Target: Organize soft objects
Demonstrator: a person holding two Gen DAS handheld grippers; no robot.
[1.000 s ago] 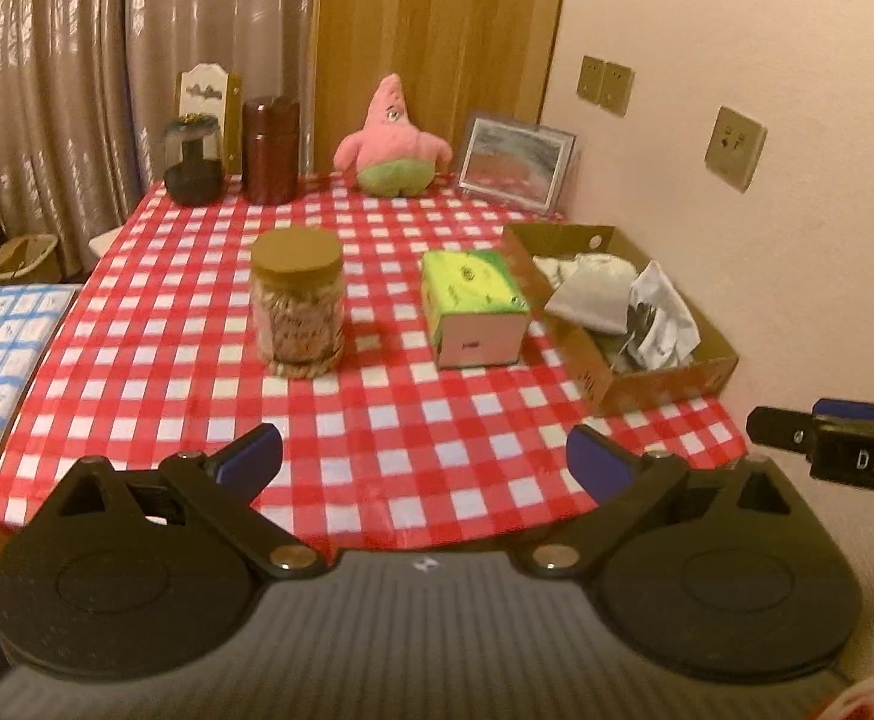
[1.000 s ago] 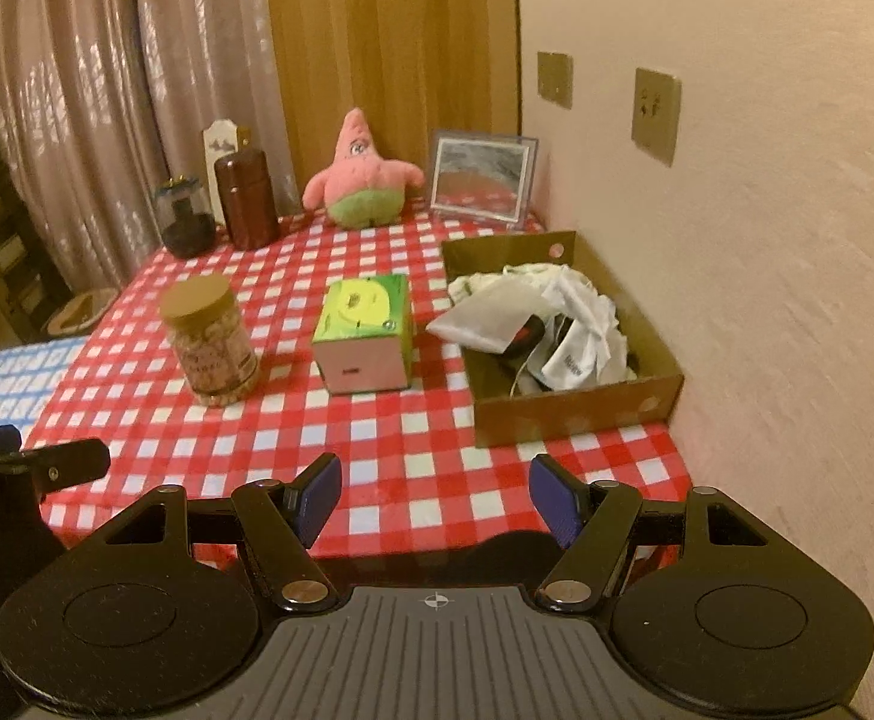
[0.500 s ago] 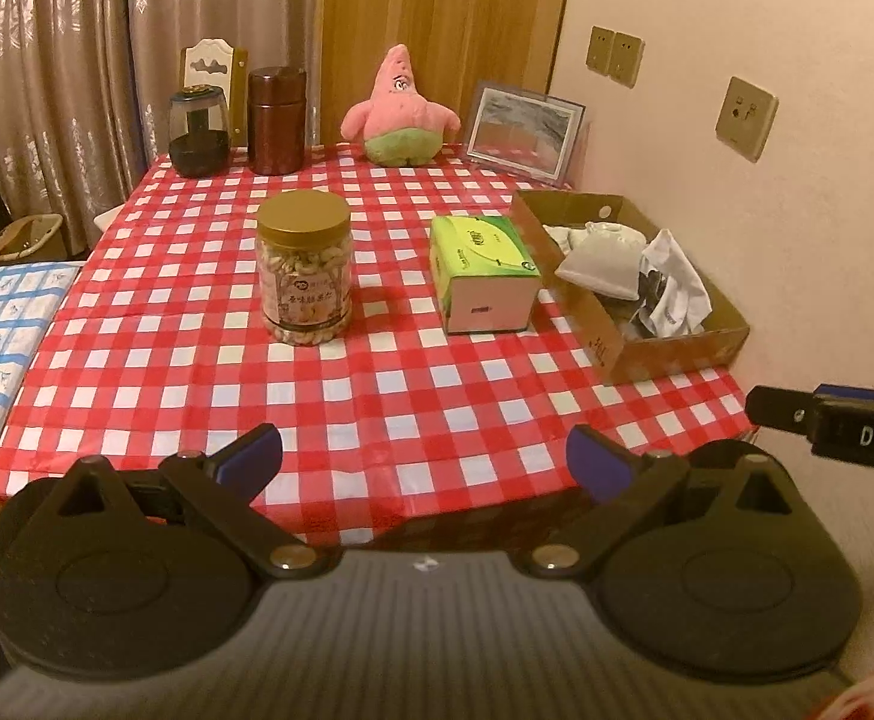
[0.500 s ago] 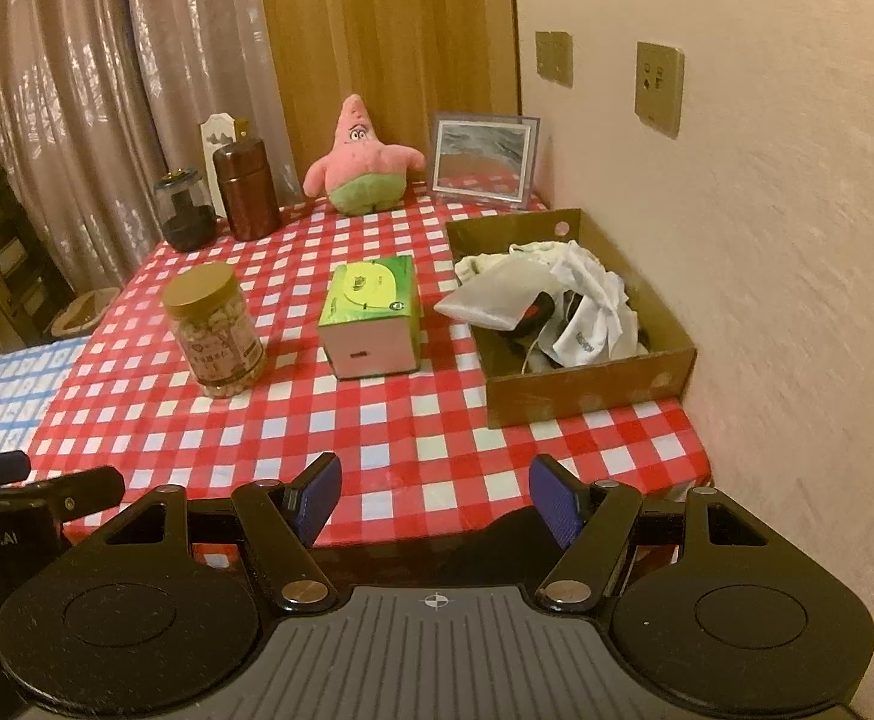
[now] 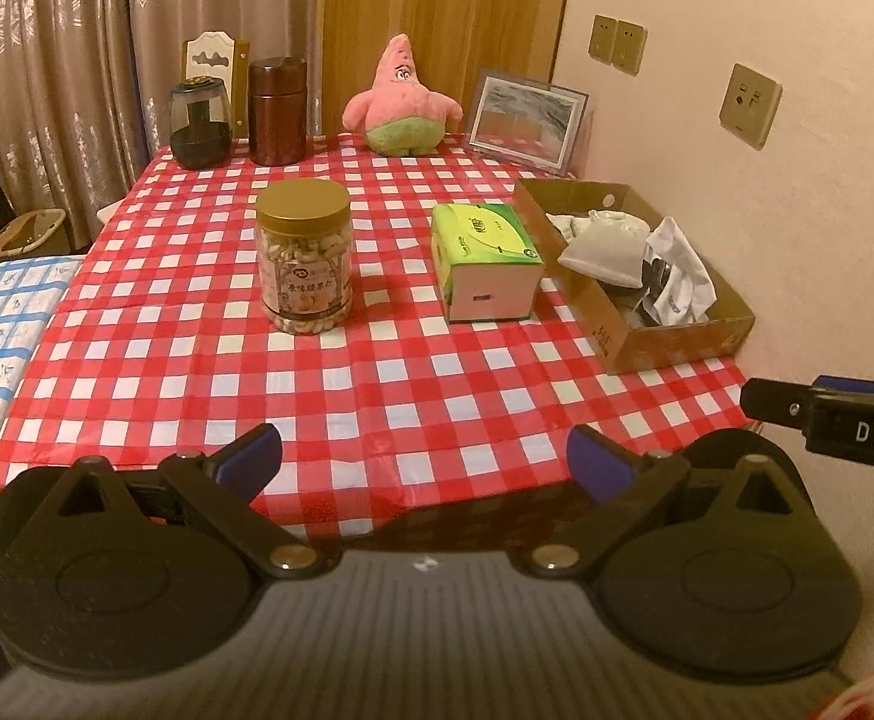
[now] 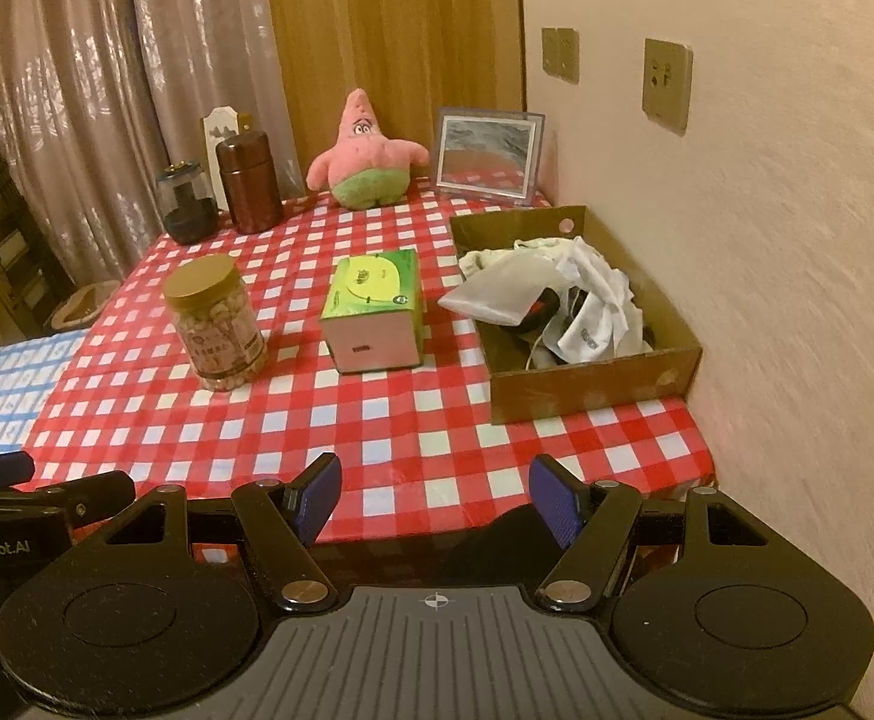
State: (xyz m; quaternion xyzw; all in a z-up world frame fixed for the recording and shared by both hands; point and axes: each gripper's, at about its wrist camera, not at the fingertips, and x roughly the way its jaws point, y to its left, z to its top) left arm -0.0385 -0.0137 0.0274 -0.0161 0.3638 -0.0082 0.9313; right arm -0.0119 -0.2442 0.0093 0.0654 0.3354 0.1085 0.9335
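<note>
Mostly, what has changed over the last second is the viewpoint, not the scene: both cameras have risen and tipped down a little, so the table [image 5: 197,396] with its red-and-white checked cloth now fills more of each view, while everything on it sits where it did. The cardboard box [image 6: 592,381] at the right edge against the wall holds a heap of soft things — a pale cloth pouch [image 6: 490,294] lying over the near-left rim, a crumpled white cloth [image 6: 595,300] beside it, something dark underneath that is too hidden to name. The pink star plush [image 5: 401,102] sits upright at the far end, well apart from the box, next to the picture frame [image 5: 526,120]. Between them stand the green tissue box [image 5: 484,258] and the nut jar [image 5: 305,258], with a brown canister [image 6: 248,186] and a dark glass jar [image 6: 188,204] at the far left. The left gripper [image 5: 425,462] and right gripper [image 6: 434,492] both hang short of the near table edge, fingers spread wide with nothing between them. That fits either a lining-up toward the soft things or a drawing back once the box has been filled — the pictures do not settle which.
</note>
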